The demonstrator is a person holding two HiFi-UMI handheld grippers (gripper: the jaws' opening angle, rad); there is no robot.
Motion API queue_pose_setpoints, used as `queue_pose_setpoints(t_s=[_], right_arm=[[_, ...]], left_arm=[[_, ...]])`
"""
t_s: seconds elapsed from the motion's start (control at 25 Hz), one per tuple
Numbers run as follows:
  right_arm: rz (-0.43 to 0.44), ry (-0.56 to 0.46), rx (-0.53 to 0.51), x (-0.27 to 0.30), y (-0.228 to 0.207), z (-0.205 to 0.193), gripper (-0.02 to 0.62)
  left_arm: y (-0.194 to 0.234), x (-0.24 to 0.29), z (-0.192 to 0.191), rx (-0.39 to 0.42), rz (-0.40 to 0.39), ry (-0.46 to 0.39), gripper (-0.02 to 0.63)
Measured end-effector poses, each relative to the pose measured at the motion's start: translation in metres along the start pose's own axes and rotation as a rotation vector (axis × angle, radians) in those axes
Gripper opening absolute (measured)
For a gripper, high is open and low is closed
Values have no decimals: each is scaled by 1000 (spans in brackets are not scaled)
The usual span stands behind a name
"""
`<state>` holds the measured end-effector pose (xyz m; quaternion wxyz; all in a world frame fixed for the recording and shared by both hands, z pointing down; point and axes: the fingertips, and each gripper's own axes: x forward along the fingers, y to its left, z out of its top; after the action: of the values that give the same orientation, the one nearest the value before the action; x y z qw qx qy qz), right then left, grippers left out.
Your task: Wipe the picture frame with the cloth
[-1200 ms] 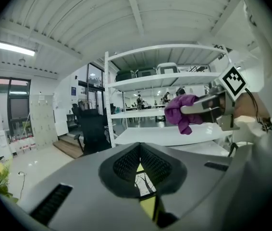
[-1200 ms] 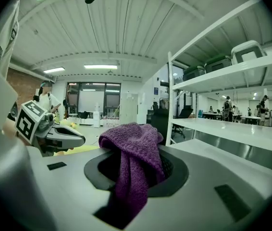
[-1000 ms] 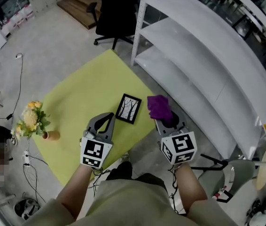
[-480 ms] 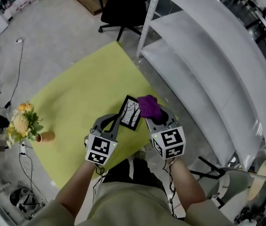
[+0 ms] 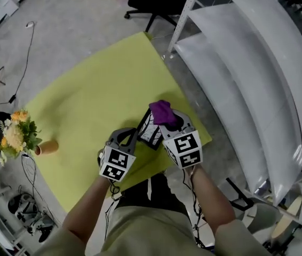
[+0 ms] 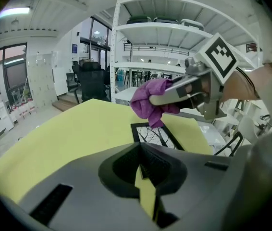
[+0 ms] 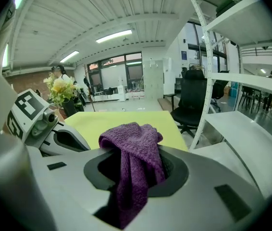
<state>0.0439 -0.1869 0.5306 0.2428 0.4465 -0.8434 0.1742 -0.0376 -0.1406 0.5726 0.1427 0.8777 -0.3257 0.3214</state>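
Cloth (image 7: 133, 146), purple and bunched, sits clamped in the jaws of the right gripper (image 6: 156, 99). A loose fold spills over the front and hangs just over the far part of the picture frame (image 6: 154, 134). No view shows whether the fold touches the frame's face yet.

The frame is thin and black-edged with a pale print of branches. It seems to lie on the yellow tabletop (image 5: 97, 89), between the two grippers. The left gripper (image 5: 131, 136) sits just at the frame's near left side. Its jaws are drawn together with nothing between them, and only a sliver of yellow shows through behind the tips. Flowers (image 5: 13, 135) in a small vase stand well to the left of the frame, and white shelves (image 5: 236, 63) rise to its right.

The frame looks light and stiff, with a slick face that could break. A sideways rub would probably send it skating across the tabletop. The sensible hold is on the black border, at the edge or corner nearest the left gripper, to pin or pinch it there without pressing on the middle. The cloth is soft and floppy. With the bunch gripped, the loose end can do the wiping, and light pressure should be enough.
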Motion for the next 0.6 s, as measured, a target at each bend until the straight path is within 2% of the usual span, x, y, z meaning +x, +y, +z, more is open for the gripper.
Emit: queue_pose_setpoints(t_s=[0.12, 0.24, 0.44, 0.6], right_arm=[[23, 17, -1, 16, -2, -9, 120], [31, 29, 4, 26, -4, -17, 120], [43, 49, 1, 41, -10, -24, 121], [80, 78, -15, 53, -6, -29, 122]], left_arm=[[3, 7, -16, -70, 12, 31, 8], [0, 11, -27, -136, -10, 51, 8], [-7, 19, -42, -75, -16, 117, 8], [-6, 18, -39, -105, -19, 103, 8]])
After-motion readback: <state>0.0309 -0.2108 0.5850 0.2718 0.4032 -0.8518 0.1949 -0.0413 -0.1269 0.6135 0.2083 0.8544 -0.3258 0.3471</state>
